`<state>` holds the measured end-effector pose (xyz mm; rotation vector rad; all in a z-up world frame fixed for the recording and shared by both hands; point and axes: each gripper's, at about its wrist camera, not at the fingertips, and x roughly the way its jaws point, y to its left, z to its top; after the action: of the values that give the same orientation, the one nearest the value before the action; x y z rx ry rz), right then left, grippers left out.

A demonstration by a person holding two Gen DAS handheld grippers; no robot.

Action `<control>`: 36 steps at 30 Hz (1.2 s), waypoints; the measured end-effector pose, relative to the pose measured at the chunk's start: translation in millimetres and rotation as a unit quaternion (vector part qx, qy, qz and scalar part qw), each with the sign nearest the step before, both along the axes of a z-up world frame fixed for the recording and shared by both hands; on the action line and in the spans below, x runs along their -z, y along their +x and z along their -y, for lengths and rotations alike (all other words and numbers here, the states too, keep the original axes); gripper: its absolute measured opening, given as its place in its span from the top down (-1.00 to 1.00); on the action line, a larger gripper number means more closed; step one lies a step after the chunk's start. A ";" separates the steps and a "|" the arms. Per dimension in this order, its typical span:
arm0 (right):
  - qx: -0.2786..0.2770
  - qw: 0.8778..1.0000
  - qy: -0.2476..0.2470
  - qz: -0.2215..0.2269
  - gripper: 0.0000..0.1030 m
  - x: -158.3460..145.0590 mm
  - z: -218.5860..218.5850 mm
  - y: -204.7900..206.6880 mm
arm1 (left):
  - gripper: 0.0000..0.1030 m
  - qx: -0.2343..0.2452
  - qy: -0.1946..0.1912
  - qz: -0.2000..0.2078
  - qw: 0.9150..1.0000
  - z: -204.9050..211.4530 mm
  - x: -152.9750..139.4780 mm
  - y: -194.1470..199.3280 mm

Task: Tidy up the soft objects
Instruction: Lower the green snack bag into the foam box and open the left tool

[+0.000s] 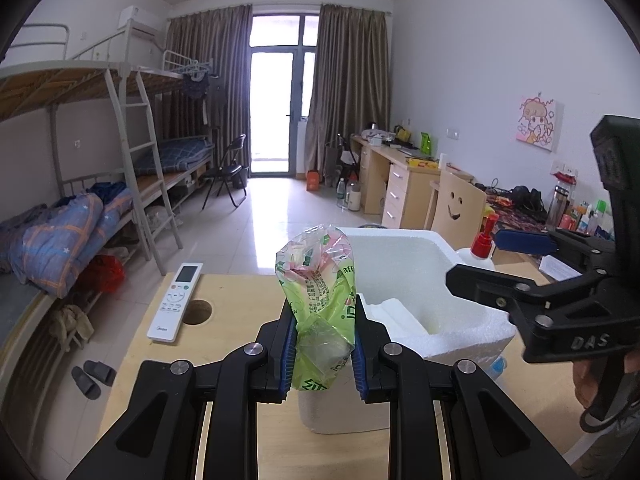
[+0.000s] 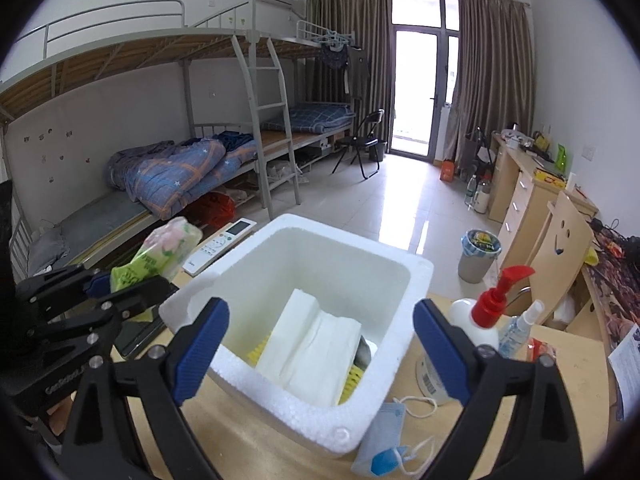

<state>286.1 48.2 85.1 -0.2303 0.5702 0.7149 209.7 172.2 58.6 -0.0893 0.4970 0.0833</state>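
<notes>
1. The left gripper point(image 1: 322, 344) has its fingers point(image 1: 289, 350) clenched on a green plastic tissue pack point(image 1: 320, 300). They pinch its lower half, and the crumpled top stands up above and ahead of them, just left of the foam box point(image 1: 404, 276).
2. The pack looks light and squashy. The film is thin and probably slippery, so I judge a hold across the padded middle safer than one on the loose twisted end, which could slide out or tear.
3. The right gripper point(image 2: 320, 344) is released: its fingers point(image 2: 202, 344) stand wide apart with nothing between them, one on each side of the near wall of the foam box point(image 2: 240, 292).
4. A white stack of folded tissues point(image 2: 312, 344) lies inside the box, ahead of and between the right fingers, with something yellow under it. It looks soft and loose, likely to fan apart if taken by one edge.
5. A face mask point(image 2: 384, 440) in its wrapper lies on the table point(image 2: 256, 448), touching the box's near corner, below the right-hand finger: flat, limp and hard to pinch.
6. The foam box itself is light and crumbly, and a hard bump may shift or dent it.
7. The wooden table is smooth and also holds a remote control point(image 1: 174, 302) left of the left fingers and a pump bottle point(image 2: 484, 312) right of the right fingers. The room is a dormitory with bunk beds point(image 2: 180, 152), a tiled floor and desks along the wall.
</notes>
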 end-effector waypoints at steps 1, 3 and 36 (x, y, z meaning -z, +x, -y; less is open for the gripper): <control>0.000 1.000 0.001 0.003 -0.85 -1.1 2.2 -1.5 | 0.51 0.000 0.001 -0.001 1.000 0.1 -0.1 0.7; 0.001 1.000 0.005 0.005 -0.86 -3.0 8.0 -3.4 | 0.51 0.006 0.004 0.000 1.000 2.6 0.1 2.8; 0.058 0.998 0.012 0.037 -0.86 -1.8 82.3 -32.1 | 0.51 0.058 0.021 -0.025 0.998 52.4 -5.6 53.9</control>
<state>254.0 -34.1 86.9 -0.1986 0.4990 0.5986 263.6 119.8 64.2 -0.0168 0.5492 -0.0170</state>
